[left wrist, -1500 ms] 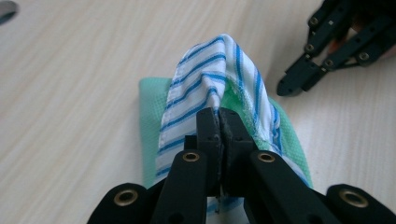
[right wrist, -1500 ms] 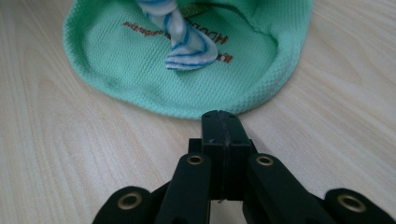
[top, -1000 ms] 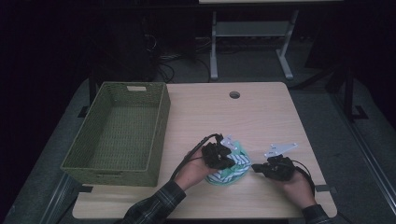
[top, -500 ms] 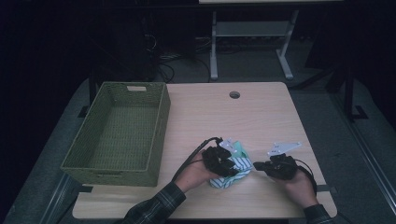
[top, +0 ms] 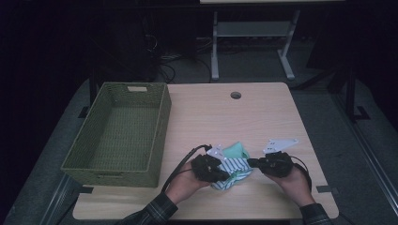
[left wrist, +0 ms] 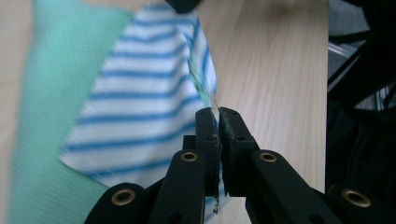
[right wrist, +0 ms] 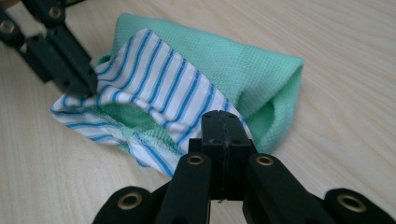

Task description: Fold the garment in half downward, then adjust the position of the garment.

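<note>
Right gripper view | right hand-held gripper [right wrist: 223, 122] pinching striped cloth [right wrist: 154, 79] | left hand-held gripper [left wrist: 218, 116] pinching its edge | writing: unreadable

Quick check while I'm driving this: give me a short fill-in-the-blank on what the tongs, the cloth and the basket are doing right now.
1. Both tongs, left tongs and right tongs, are shut on the striped edge of the green ____.
2. The stripes on that edge are white and ____.
3. The woven basket stands to the left of the hands and holds ____.
4. The table has a round ____ near its far edge.

Missing words: cloth; blue; nothing; hole
</note>
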Demonstrator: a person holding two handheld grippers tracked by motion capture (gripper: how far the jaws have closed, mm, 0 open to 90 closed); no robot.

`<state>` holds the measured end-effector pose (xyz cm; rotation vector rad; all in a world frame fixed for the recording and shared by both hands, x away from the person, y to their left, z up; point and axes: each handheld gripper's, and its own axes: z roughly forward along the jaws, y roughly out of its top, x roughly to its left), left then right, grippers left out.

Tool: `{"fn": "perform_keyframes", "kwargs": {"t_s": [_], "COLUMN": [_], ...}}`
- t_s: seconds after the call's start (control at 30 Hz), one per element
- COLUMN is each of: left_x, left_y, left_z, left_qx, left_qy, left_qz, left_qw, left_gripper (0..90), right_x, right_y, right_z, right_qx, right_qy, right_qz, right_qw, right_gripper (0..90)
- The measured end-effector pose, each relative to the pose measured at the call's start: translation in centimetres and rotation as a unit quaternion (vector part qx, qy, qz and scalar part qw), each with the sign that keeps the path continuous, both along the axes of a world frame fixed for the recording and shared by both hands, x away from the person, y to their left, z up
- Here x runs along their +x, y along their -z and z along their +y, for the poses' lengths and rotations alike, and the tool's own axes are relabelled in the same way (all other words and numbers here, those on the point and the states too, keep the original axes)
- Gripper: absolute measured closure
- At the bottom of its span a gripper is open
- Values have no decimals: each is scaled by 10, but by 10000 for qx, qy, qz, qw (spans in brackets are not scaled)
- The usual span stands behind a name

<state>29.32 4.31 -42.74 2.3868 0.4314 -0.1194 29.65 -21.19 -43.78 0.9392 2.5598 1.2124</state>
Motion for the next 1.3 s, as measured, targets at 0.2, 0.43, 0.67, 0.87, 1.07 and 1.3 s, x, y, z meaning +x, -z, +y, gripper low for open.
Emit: {"fn": "perform_keyframes", "kwargs": {"t_s": [0.2,0.43,0.67,0.87,1.07,1.3], "left_x": [-4,-1,17,21,26,53], "left_y": [18,20,18,16,0,-17], "left_z": [1,7,24,27,30,29], "left_qx": [369,489,682,674,442,233], "left_qy": [1,-49,-394,-462,-565,-890], "left_qz": [57,-90,-369,-420,-480,-593], "left_qw": [9993,9988,9962,9958,9963,9940], "left_gripper": [857,857,847,846,846,847], "right_x": [6,6,-1,-4,-2,17], "right_y": [12,25,26,25,13,-3], "right_z": [7,8,12,16,11,7], "right_qx": [-175,-353,-342,-357,-198,-29], "right_qy": [-73,-110,-284,-326,-279,-82], "right_qz": [117,344,369,372,164,-95], "right_qw": [9998,9987,9983,9981,9993,9999], "right_gripper": [898,898,898,898,897,897]}}
